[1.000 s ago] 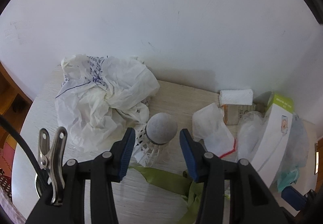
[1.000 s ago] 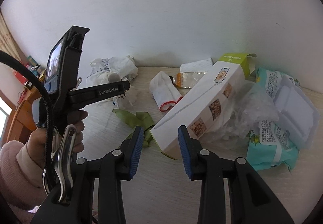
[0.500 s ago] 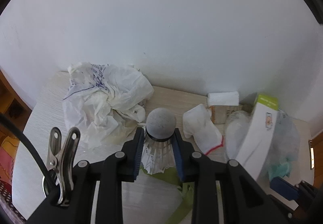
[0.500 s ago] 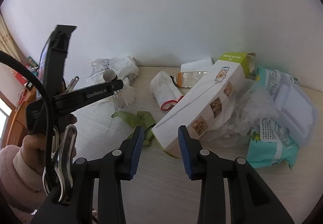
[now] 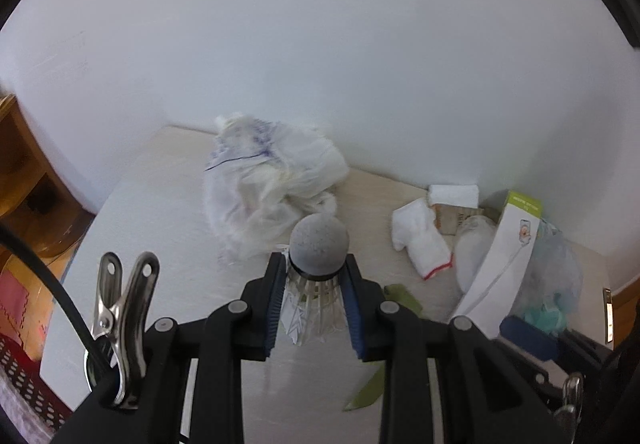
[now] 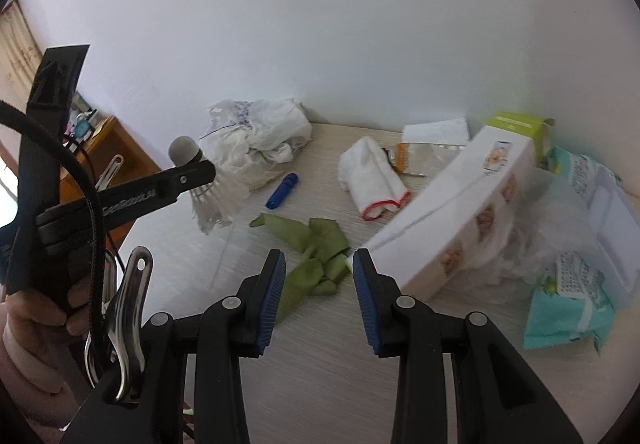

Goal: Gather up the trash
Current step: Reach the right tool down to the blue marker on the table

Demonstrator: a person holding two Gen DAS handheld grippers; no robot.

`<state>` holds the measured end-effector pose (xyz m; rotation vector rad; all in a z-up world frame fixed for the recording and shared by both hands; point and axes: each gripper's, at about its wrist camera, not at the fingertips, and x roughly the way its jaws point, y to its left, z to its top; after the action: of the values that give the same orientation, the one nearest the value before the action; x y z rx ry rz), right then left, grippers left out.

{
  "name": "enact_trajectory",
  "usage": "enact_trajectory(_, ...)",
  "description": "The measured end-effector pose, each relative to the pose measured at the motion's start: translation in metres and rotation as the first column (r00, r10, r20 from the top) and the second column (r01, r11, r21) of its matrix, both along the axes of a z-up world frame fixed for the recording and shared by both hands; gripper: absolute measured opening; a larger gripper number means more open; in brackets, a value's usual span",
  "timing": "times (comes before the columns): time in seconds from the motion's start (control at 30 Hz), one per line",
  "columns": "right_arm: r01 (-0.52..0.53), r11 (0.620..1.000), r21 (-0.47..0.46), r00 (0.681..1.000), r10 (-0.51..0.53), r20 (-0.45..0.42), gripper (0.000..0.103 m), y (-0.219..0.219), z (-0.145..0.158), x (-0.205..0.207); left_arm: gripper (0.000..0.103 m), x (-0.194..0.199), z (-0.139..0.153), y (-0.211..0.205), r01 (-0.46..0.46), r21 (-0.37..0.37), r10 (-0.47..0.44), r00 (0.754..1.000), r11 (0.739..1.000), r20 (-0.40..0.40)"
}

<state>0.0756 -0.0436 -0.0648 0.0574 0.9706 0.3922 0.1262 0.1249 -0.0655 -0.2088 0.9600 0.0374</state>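
Observation:
A shuttlecock [image 5: 318, 256] with a grey cork head and white feathers sits between the blue pads of my left gripper [image 5: 316, 272], which is shut on it and holds it above the table. The right wrist view shows the same shuttlecock [image 6: 200, 188] lifted in the left gripper [image 6: 192, 172] at the left. My right gripper [image 6: 319, 272] stands open over a crumpled green strip [image 6: 316, 244], with nothing between its pads. A crumpled white plastic bag [image 6: 260, 140] lies against the wall.
On the pale wooden table [image 6: 320, 364] lie a small blue cylinder [image 6: 282, 190], a folded white cloth with red trim [image 6: 370, 176], a long white box with a green end [image 6: 472, 204], clear plastic wrap and a teal wipes pack [image 6: 568, 308]. A white wall stands behind.
My left gripper closed on the shuttlecock and lifted it off the table, drawing back from the white bag. A blue cylinder now shows where it lay. My right gripper shifted slightly left.

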Motion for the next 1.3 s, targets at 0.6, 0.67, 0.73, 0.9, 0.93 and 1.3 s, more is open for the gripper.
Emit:
enact_trajectory(0.6,-0.055,0.998,0.0,0.997,0.055,-0.053,0.036,0.07,-0.03,0.054,0.029,-0.031,-0.021,0.067,-0.121,-0.008,0.12,0.992,0.993,-0.045)
enact_trajectory(0.67,-0.05,0.999,-0.008,0.997,0.049,-0.06,0.036,0.076,-0.036,0.061,0.029,-0.033,-0.023,0.073,-0.128,-0.013,0.127,0.991,0.992,-0.05)
enact_trajectory(0.73,-0.046,0.999,-0.02,0.997,0.044,-0.068,0.036,0.081,-0.042,0.067,0.029,-0.036,-0.025,0.079,-0.135,-0.02,0.133,0.99,0.991,-0.055)
enact_trajectory(0.9,-0.032,0.998,-0.059,0.996,0.027,-0.081,0.036,0.094,-0.06,0.083,0.029,-0.041,-0.031,0.09,-0.142,-0.033,0.14,0.988,0.989,-0.065)
enact_trajectory(0.93,-0.031,0.997,-0.064,0.996,0.026,-0.081,0.036,0.096,-0.062,0.085,0.029,-0.042,-0.031,0.093,-0.143,-0.034,0.14,0.988,0.989,-0.066)
enact_trajectory(1.3,-0.006,0.991,-0.132,0.997,-0.005,-0.081,0.036,0.116,-0.079,0.099,0.029,-0.044,-0.041,0.108,-0.135,-0.055,0.13,0.988,0.989,-0.084)
